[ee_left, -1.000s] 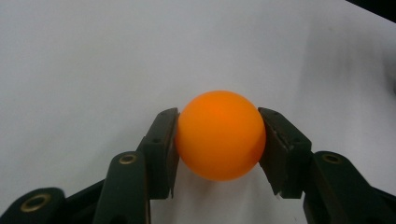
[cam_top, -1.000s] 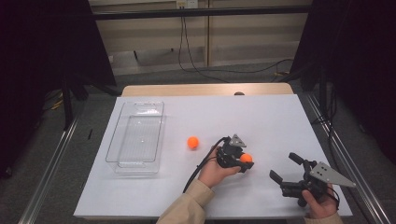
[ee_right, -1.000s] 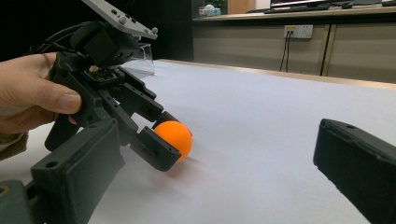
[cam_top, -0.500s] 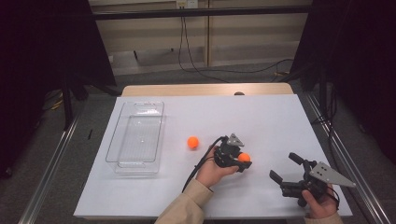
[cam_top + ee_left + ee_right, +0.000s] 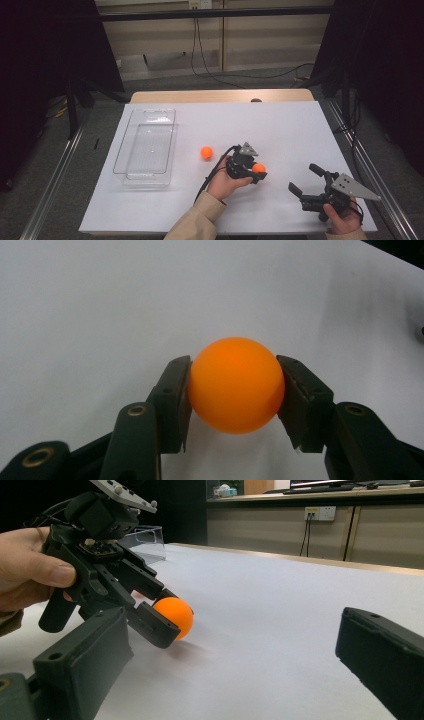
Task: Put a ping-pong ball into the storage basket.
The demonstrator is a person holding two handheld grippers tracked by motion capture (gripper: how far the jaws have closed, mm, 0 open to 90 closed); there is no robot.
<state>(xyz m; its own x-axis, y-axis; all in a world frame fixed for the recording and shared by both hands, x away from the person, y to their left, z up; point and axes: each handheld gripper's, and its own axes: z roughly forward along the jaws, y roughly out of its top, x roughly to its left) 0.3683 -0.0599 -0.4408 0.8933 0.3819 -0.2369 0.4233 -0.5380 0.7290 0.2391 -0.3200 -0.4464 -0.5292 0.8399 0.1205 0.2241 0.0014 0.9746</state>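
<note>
So the left hand-held gripper (image 5: 252, 170) has its jaws clamped on an orange ball (image 5: 235, 384), one pad on each side, right down near the white worktop (image 5: 280, 125). Looks like the grab step is done and the carry hasn't started. A second orange ball (image 5: 206, 152) sits loose between it and the clear tray (image 5: 145, 145), well off to the left. My guess is the next move is lifting it and swinging over the tray rim without squeezing it out. The right hand-held gripper (image 5: 306, 182) rests wide open with nothing in it
</note>
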